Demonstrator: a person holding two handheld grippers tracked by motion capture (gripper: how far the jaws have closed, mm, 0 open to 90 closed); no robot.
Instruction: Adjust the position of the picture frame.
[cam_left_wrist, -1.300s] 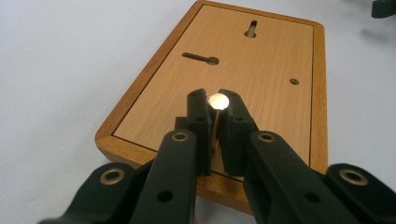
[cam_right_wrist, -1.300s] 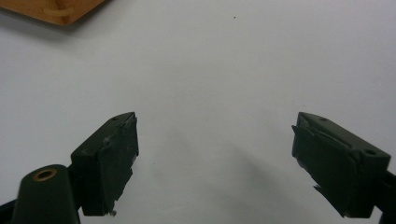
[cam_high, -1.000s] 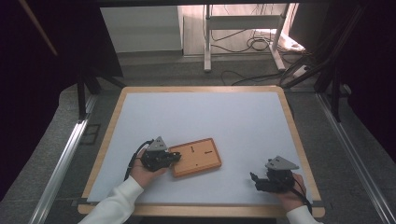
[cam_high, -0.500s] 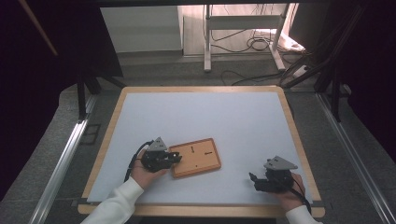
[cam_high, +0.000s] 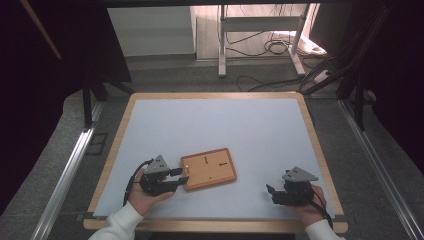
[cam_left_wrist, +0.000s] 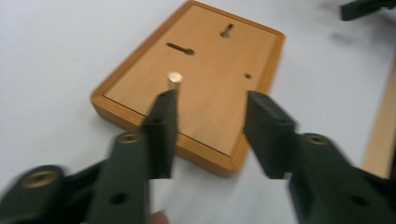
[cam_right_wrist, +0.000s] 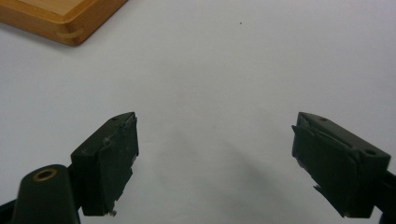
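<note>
I see wooden frame (cam_high: 208, 168) flat, back side up, on white table (cam_high: 225, 125), near front edge. My left gripper (cam_high: 181, 179) at frame's left end, jaws just opened, holding nothing. My right gripper (cam_high: 270, 194) well apart, jaws wide, empty.

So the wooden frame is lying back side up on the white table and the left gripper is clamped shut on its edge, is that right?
Not quite. The wooden frame does lie back side up on the white table, but the left gripper is not clamped on it. Its jaws have just been opening and now stand apart above the frame's near edge, pressing on nothing. The left gripper view shows this.
</note>
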